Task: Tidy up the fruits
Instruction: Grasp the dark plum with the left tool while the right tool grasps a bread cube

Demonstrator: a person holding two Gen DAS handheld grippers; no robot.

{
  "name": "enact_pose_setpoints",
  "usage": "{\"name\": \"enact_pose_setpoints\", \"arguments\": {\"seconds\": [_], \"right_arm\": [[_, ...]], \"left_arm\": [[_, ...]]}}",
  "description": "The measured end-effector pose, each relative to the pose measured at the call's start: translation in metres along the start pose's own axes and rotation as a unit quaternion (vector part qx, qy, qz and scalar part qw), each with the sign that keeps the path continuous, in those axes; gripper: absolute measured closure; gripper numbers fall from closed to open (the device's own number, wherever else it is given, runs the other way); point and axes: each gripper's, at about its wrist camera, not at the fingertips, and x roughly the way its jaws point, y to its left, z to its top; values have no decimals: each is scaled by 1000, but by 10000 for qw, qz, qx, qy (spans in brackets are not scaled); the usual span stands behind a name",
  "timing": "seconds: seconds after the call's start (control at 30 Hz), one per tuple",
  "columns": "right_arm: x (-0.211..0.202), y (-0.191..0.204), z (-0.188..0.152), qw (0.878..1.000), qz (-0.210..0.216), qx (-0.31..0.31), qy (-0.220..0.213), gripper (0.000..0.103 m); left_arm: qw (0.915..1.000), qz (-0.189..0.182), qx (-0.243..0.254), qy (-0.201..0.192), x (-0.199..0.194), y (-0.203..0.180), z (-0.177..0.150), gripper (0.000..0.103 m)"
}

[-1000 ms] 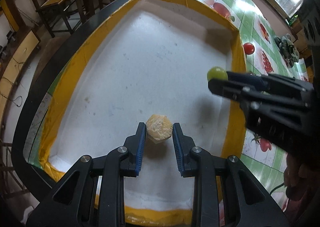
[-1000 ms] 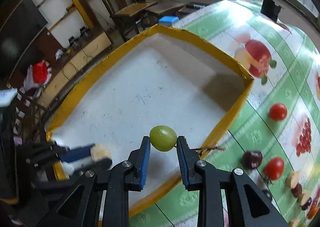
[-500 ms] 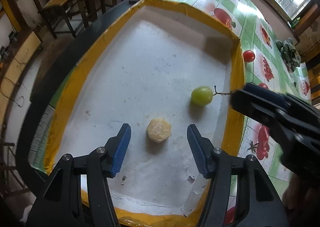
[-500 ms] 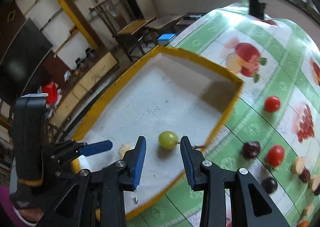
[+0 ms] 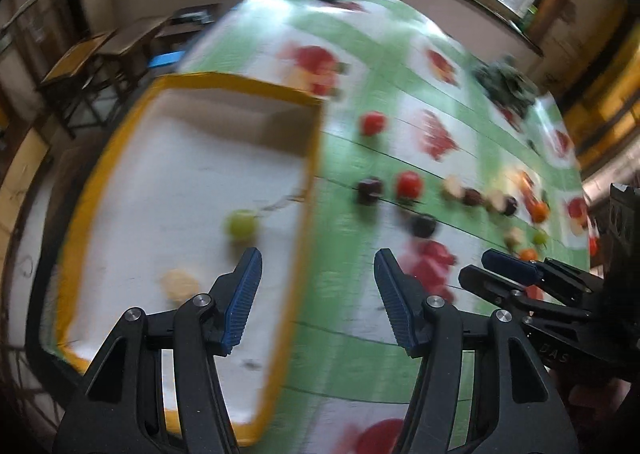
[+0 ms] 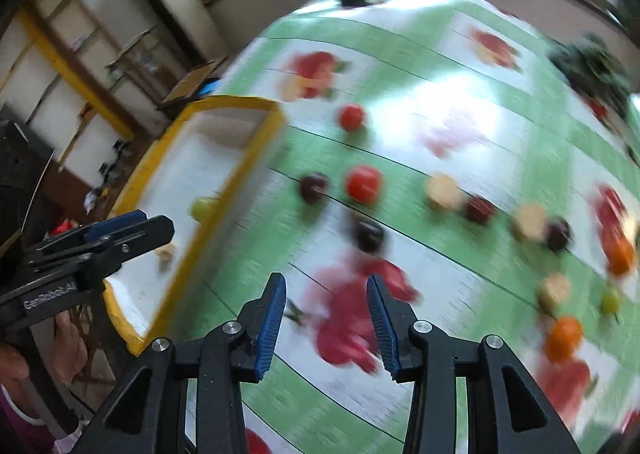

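Left wrist view, blurred by motion: the left gripper (image 5: 318, 290) hangs with its blue-padded jaws spread apart and nothing between them, above the yellow rim of the shallow white tray with yellow edging (image 5: 310, 157) and the green-and-white fruit-print tablecloth (image 5: 360, 334). Inside the tray lie a round green grape with a thin stem (image 5: 241, 224) and, nearer the camera, a pale yellowish fruit chunk (image 5: 179, 285); they are apart from each other and touched by neither gripper. Out on the cloth sit a red cherry tomato (image 5: 373, 123), a dark purple round fruit (image 5: 369, 189) just beside another red tomato (image 5: 409, 184), and a loose row of pale, dark and orange pieces running to the right, too smeared to name. At the lower right the right gripper (image 5: 486, 274) reaches in over the cloth.

Right wrist view, also blurred: the right gripper (image 6: 326, 308) has just been opening; its jaws stand parted and empty over a red printed fruit on the tablecloth (image 6: 400, 121). The tray (image 6: 240, 169) is off to the left with the grape (image 6: 201, 207) resting against its near wall. The left gripper (image 6: 136, 225) shows at the left edge over the tray, held by a person's hand (image 6: 44, 346). Nearby on the cloth are a dark round fruit (image 6: 314, 187), a red tomato (image 6: 363, 183) and an orange fruit (image 6: 564, 338).
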Motion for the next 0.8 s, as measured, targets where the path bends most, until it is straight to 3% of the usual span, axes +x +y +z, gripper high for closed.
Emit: {"name": "enact_pose_setpoints", "arguments": {"seconds": [0.1,0.27,0.6,0.8], "right_arm": [[-15,-21,-13,9998,-130,142,-45,62],[-35,-52,-30,9989,-257,365,-115,62],[-72,-99,-45,9954,-564,557,-546,62],[-73,-110,-43,9948,-641,560,-554,61]], "left_arm": [[9994,-176,287,91,14,-30,1,44],[9987,-329,333,195,44,-60,7,44],[9984,-125,550,95,76,-95,12,44],[9980,25,616,168,87,-103,11,44]]}}
